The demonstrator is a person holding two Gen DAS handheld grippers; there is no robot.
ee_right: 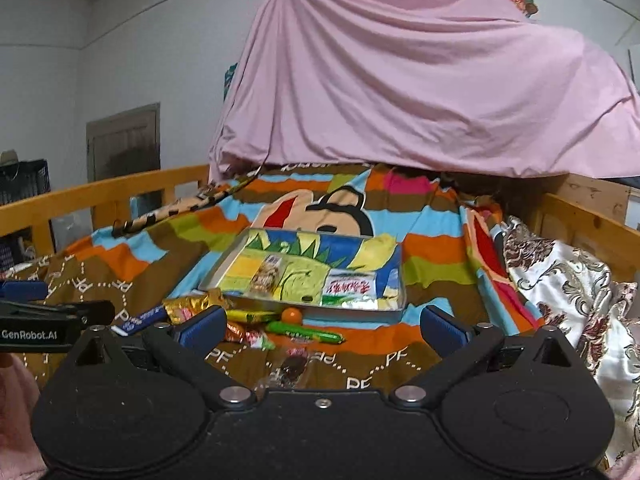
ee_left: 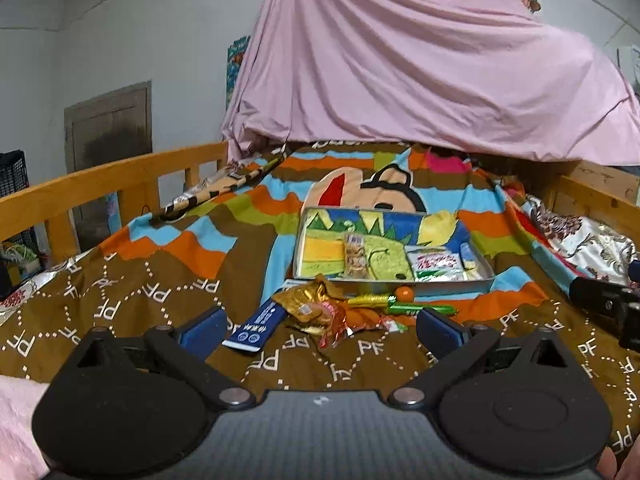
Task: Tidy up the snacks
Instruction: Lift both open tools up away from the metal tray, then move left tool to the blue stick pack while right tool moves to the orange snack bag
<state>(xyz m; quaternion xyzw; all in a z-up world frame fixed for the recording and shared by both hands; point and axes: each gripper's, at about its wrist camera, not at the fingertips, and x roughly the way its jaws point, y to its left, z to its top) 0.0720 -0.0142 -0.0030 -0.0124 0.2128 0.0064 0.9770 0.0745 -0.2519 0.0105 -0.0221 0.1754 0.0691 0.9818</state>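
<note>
Both tongs, left (ee_left: pixel 320 326) and right (ee_right: pixel 320 326), gape wide, empty, snacks (ee_left: pixel 320 312) just ahead, tray (ee_left: pixel 486 270) beyond.

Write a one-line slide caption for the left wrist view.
Open left gripper above loose snacks on the bedspread, facing a partly filled tray.

A tray (ee_left: pixel 316 216) sits mid-bed on the blanket (ee_left: pixel 160 304), holding packets (ee_left: pixel 438 265); loose snacks (ee_left: pixel 320 312) lie before its near edge.

Loose snack wrappers (ee_left: pixel 320 312) crowd the bedspread (ee_left: pixel 160 292) before the tray (ee_left: pixel 486 276); bedspread left of them lies open.
</note>
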